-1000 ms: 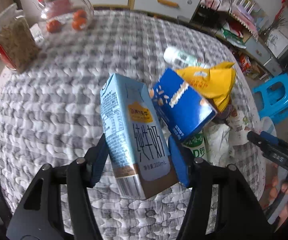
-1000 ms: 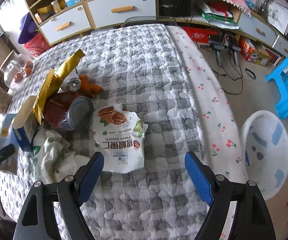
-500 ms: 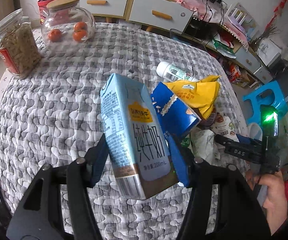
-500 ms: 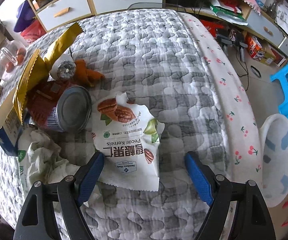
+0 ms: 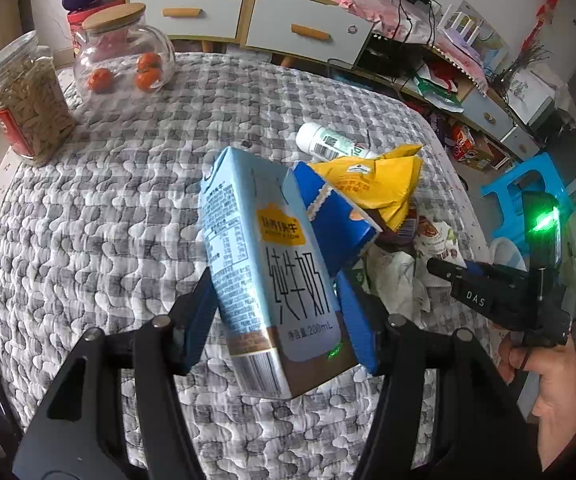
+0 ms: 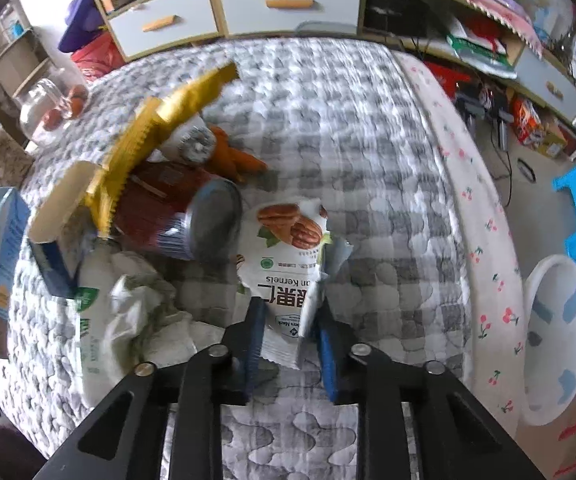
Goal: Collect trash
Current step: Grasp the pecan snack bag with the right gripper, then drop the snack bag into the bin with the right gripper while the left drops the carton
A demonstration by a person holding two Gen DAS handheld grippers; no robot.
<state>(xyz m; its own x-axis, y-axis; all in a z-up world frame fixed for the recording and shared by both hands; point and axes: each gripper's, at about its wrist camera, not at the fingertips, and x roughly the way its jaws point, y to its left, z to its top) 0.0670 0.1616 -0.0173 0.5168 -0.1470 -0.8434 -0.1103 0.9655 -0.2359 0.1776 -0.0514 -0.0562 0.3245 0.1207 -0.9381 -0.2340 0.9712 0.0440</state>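
Two tools, two bits of trash

The left tool (image 5: 275, 320) is clamped on a milk box (image 5: 263, 272). Only the right view shows the right tool (image 6: 292, 340) closing on the nut bag (image 6: 288, 264), with a can (image 6: 191, 220) just left on the surface (image 6: 348, 140).

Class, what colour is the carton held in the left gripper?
Light blue, with a yellow label and brown base. The carton shows best in the left wrist view.
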